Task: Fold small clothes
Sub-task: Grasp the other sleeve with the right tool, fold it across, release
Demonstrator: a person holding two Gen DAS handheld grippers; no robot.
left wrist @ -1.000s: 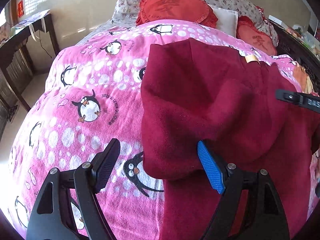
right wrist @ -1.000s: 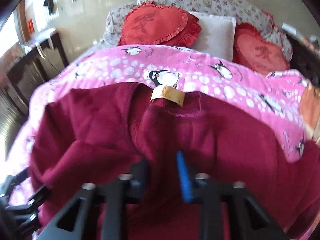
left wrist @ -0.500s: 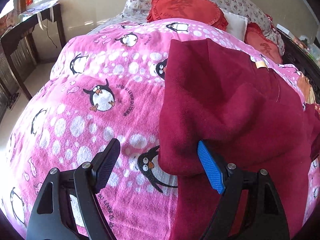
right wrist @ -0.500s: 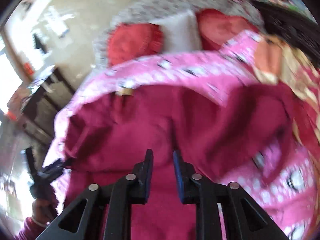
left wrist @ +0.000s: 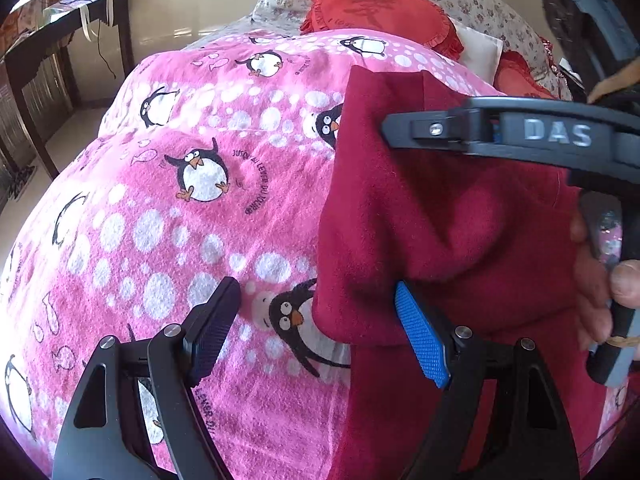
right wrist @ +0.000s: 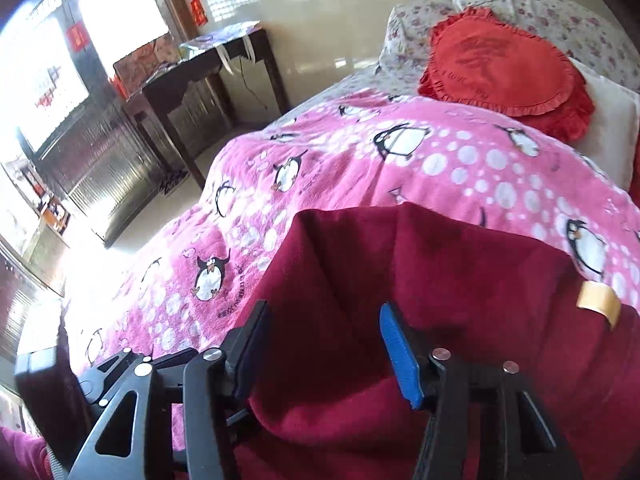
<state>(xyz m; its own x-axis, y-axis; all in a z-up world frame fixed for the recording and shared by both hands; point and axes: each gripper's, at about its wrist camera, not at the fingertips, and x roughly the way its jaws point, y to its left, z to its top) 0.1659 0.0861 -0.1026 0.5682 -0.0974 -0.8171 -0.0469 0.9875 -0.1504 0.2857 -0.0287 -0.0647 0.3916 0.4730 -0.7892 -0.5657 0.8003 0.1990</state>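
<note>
Red sweater [left wrist: 460, 216] lies on the pink penguin blanket [left wrist: 168, 208], with one side folded over itself. It looks soft, thick and floppy, not heavy, so I think it will bend easily and not slip. My left gripper [left wrist: 316, 332] is spread wide and holds nothing; the folded edge of the sweater sits between its fingers. My right gripper [right wrist: 320, 344] is spread too, empty, over the sweater. I would grab the thick folded edge or the corner far from the tan tag [right wrist: 598, 302]. I count one sweater, one blanket, two red pillows and two grippers.
</note>
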